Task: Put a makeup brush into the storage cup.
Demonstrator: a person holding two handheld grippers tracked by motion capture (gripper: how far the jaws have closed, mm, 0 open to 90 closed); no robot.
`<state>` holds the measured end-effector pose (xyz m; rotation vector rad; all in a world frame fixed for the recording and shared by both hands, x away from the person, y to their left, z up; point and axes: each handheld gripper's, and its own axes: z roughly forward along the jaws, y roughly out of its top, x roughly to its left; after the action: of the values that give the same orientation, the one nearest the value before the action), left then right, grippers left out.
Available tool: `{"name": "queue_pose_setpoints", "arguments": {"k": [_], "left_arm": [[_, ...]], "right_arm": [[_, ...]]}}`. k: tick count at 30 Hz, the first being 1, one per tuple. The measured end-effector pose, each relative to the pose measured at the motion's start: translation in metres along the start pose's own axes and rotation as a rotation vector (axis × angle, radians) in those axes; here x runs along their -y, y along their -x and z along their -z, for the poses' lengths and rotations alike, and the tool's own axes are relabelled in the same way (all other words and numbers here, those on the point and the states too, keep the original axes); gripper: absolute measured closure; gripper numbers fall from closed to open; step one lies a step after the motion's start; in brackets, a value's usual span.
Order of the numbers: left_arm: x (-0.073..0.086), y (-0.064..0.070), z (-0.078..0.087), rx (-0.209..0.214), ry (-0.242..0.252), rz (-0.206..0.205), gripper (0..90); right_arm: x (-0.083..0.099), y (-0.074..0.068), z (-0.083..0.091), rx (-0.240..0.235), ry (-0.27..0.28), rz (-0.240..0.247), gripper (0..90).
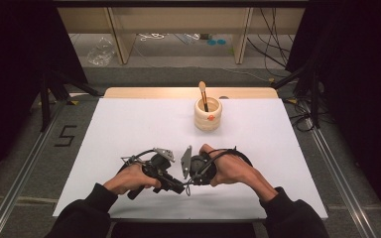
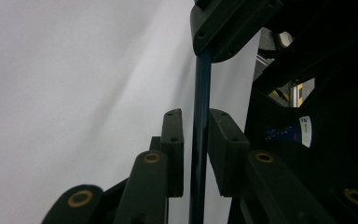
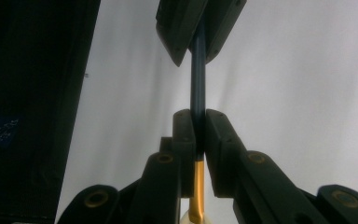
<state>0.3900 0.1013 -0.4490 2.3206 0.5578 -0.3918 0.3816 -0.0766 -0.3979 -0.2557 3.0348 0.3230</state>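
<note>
Near my side of the table: I hold my left gripper [image 1: 176, 184] and my right gripper [image 1: 191, 171] nose to nose, low over the white mat [image 1: 129, 129].
My thing: a makeup brush [image 3: 198, 93] with a thin dark blue handle and a gold band [image 3: 197, 186] near its pale tip.
Where it is: it hangs in the air between my two tools, over the near middle of the mat.
Right gripper: it is clenched on the brush, just where the blue meets the gold.
Left gripper: its jaws stand on both sides of the blue handle [image 2: 199, 140]. A little gap shows on each side, so I think it is not squeezing yet.
How it will feel: I think it is light, hard and stiff. The smooth round handle could slip or spin.
Where to grab: on the blue handle, not on the soft hairs.
Holder: a round wooden cup [image 1: 208, 114] stands far back on the mat, well apart from my tools. Another brush [image 1: 203, 94] sticks up in it.
Room to move: lots of bare mat lies all around.
Edges: the mat's near edge is close to my wrists. My tools almost bump each other.
</note>
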Motion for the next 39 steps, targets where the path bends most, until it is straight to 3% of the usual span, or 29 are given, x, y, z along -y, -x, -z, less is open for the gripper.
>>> {"name": "queue_pose_setpoints", "arguments": {"k": [5,13,17,18,24,27,31,32,33,34,38,39], "left_arm": [[0.0,-0.001,0.001,0.006,-0.007,-0.008,78.3],[0.0,0.0,0.0,0.021,-0.003,-0.003,81.6],[0.0,-0.001,0.001,0.025,-0.01,-0.023,82.8],[0.0,0.001,-0.001,0.028,0.02,0.001,83.3],[0.001,-0.003,0.0,0.045,0.043,0.008,84.1],[0.002,-0.003,0.001,0.037,0.056,0.018,84.3],[0.004,-0.006,0.005,0.01,0.07,0.065,84.3],[0.005,-0.006,0.005,0.003,0.095,0.076,84.3],[0.005,-0.006,0.006,0.001,0.094,0.074,84.3],[0.005,-0.009,0.006,-0.02,0.116,0.044,84.3],[0.006,-0.011,0.008,-0.046,0.137,0.057,84.3],[0.006,-0.012,0.008,-0.056,0.143,0.056,84.3]], "right_arm": [[-0.001,0.001,-0.001,-0.01,-0.005,0.028,83.1],[-0.001,0.0,-0.001,-0.011,-0.009,0.026,83.1],[-0.001,-0.001,-0.002,-0.004,-0.002,0.013,83.0],[-0.001,-0.001,-0.002,-0.009,-0.004,0.007,83.0],[-0.001,0.0,-0.001,0.002,0.005,0.012,82.6],[0.0,0.001,0.0,0.008,0.013,0.004,77.8],[0.004,0.005,0.009,0.043,0.048,-0.001,71.9],[0.004,0.003,0.011,0.044,0.072,-0.054,71.9],[0.006,0.003,0.014,0.061,0.084,-0.069,71.2],[0.007,0.004,0.017,0.065,0.088,-0.081,69.7],[0.016,0.008,0.025,0.119,0.202,-0.2,60.4],[0.019,0.008,0.027,0.11,0.245,-0.248,59.0]]}}
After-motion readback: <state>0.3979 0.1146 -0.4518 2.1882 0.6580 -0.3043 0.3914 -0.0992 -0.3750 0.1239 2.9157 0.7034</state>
